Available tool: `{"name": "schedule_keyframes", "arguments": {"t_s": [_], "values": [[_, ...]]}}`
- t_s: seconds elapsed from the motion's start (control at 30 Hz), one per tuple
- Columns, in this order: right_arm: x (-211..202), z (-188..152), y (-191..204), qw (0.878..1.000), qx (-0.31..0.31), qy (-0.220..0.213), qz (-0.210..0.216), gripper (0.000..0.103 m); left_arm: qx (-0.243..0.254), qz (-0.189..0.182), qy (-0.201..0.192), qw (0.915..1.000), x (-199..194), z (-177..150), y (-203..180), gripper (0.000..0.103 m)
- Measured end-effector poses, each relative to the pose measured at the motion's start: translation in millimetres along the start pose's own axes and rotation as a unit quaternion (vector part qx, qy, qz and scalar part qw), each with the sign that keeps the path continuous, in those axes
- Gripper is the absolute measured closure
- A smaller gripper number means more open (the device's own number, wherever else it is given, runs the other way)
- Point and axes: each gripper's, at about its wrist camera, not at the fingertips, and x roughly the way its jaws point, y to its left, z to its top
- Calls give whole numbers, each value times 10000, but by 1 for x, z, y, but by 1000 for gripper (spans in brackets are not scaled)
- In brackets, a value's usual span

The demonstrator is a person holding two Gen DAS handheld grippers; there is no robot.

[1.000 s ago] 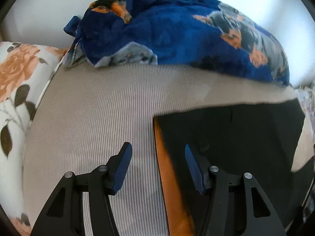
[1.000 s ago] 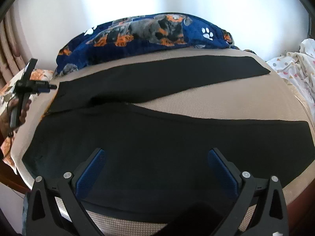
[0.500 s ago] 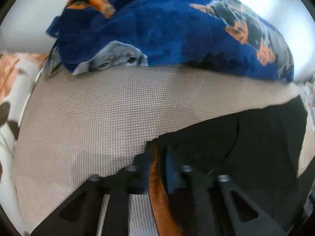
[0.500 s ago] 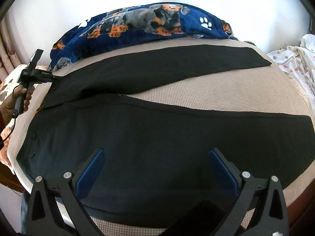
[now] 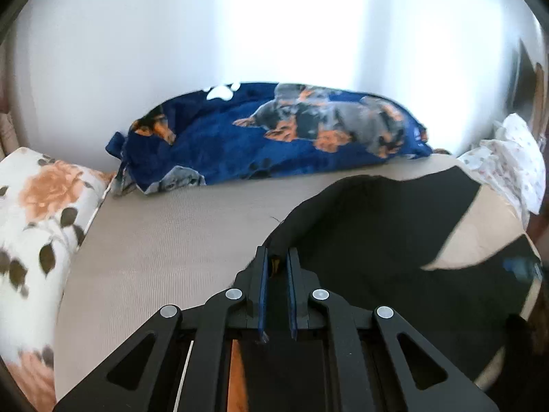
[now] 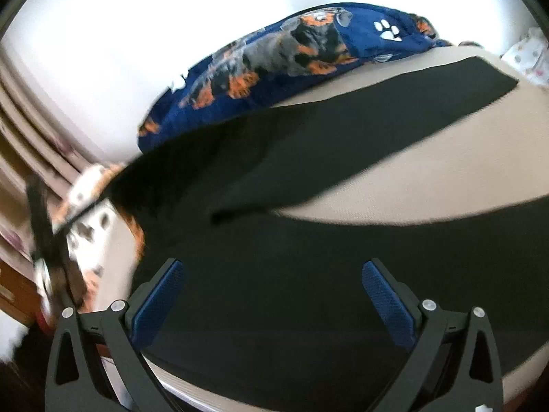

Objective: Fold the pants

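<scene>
Black pants (image 6: 308, 274) lie spread on a beige bed (image 6: 429, 185), one leg (image 6: 394, 103) running to the far right. My left gripper (image 5: 277, 257) is shut on the far waistband corner of the pants (image 5: 377, 240), which shows an orange lining, and holds it lifted above the bed. In the right wrist view the left gripper (image 6: 48, 233) appears blurred at the left with the raised corner. My right gripper (image 6: 274, 274) is open and empty above the near half of the pants.
A blue dog-print blanket (image 5: 274, 137) lies along the far edge by the white wall. A floral pillow (image 5: 34, 223) is at the left. A white dotted cloth (image 5: 507, 158) is bunched at the right. Bare beige bed (image 5: 154, 247) lies left of the pants.
My left gripper closed on the waistband corner and lifted it off the bed. My right gripper moved left over the pants and stayed open.
</scene>
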Motion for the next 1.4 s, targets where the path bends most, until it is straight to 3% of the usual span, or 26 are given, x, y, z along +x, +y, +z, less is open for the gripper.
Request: {"name": "schedule_keyframes", "arguments": {"t_s": [0.13, 0.23, 0.4, 0.43, 0.5, 0.57, 0.63, 0.7, 0.83, 1.0, 1.17, 1.2, 1.23, 1.27, 1.3, 1.37, 1.4], "values": [[14, 37, -1, 9968, 435, 75, 668, 0, -232, -136, -145, 9995, -43, -40, -22, 92], [33, 63, -5, 9908, 800, 168, 1079, 0, -324, -232, -43, 9992, -57, -64, -33, 91], [80, 88, -28, 9841, 1417, 574, 907, 2, -487, -325, 304, 9978, -58, -95, -43, 91], [103, 91, -45, 9752, 1876, 747, 910, 2, -521, -343, 394, 9973, -55, -98, -42, 91], [113, 92, -52, 9701, 2078, 804, 965, 5, -595, -351, 484, 9964, -51, -101, -41, 91], [137, 93, -63, 9585, 2452, 900, 1142, 15, -706, -338, 503, 9957, -49, -101, -36, 91], [144, 95, -65, 9581, 2451, 956, 1133, 46, -759, -274, 506, 9955, -49, -101, -32, 91], [157, 97, -68, 9575, 2446, 1057, 1104, 61, -853, -256, 570, 9944, -45, -101, -25, 91], [165, 102, -77, 9497, 2686, 1031, 1235, 56, -1150, -299, 718, 9903, -40, -107, -14, 91], [168, 108, -75, 9518, 2615, 1019, 1240, 49, -1284, -493, 980, 9856, -30, -113, -13, 91], [177, 113, -73, 9539, 2512, 1084, 1232, 50, -1683, -927, 1259, 9733, -28, -121, -6, 82], [177, 114, -71, 9558, 2433, 1063, 1263, 56, -1781, -1035, 1275, 9702, -30, -122, -4, 78], [176, 117, -66, 9612, 2251, 1022, 1221, 67, -1860, -1135, 1324, 9669, -31, -122, -4, 61], [176, 117, -63, 9656, 2098, 1011, 1158, 74, -1963, -1269, 1399, 9622, -31, -122, -2, 52], [175, 118, -59, 9697, 1947, 1005, 1080, 83, -2083, -1382, 1413, 9579, -30, -120, -1, 34], [175, 117, -56, 9740, 1799, 951, 992, 86, -2284, -1477, 1384, 9523, -29, -119, 2, 31], [174, 116, -57, 9741, 1801, 918, 1015, 87, -2440, -1652, 1427, 9449, -25, -117, 4, 31]]}}
